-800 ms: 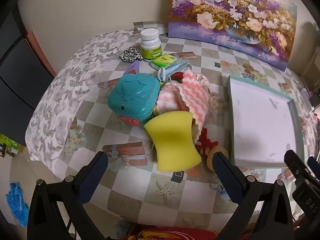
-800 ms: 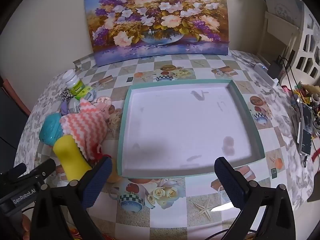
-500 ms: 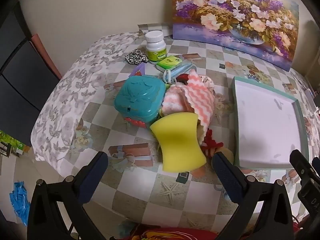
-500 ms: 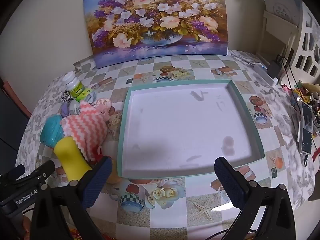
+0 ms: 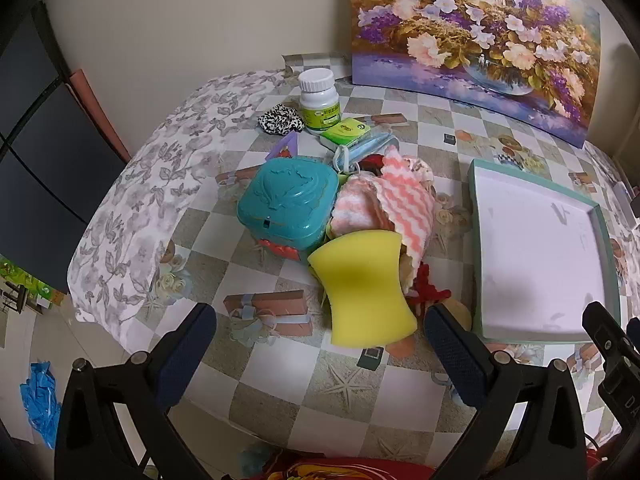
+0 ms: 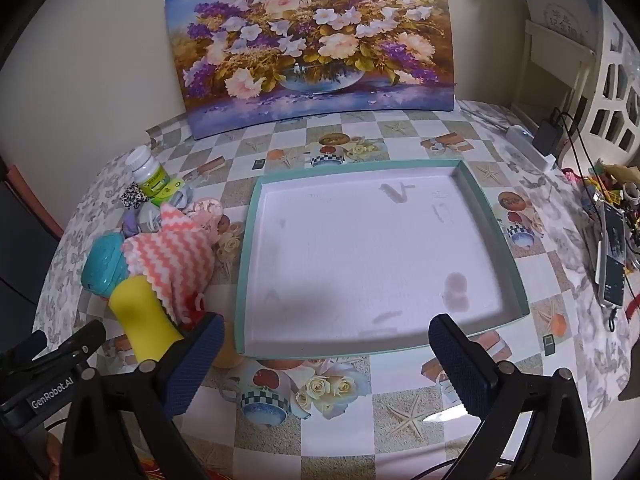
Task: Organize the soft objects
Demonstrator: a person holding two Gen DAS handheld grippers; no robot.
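Observation:
A yellow sponge (image 5: 366,288) lies at the near end of a pile, also in the right wrist view (image 6: 142,320). Behind it lie a pink-and-white zigzag cloth (image 5: 400,204), a red yarn piece (image 5: 430,288) and a blue face mask (image 5: 368,148). A leopard-print scrunchie (image 5: 278,120) lies further back. The teal-rimmed white tray (image 6: 246,264) is bare inside. My left gripper (image 5: 320,344) is open and empty, just short of the sponge. My right gripper (image 6: 326,352) is open and empty at the tray's near edge.
A teal plastic box (image 5: 288,204), a white pill bottle (image 5: 318,100) and a green packet (image 5: 346,130) sit among the pile. A flower painting (image 6: 316,44) leans on the wall. Phones and cables (image 6: 612,256) lie at the table's right edge.
The left gripper has drawn back and up a little, so the pile looks smaller and farther. The right gripper has hardly moved.

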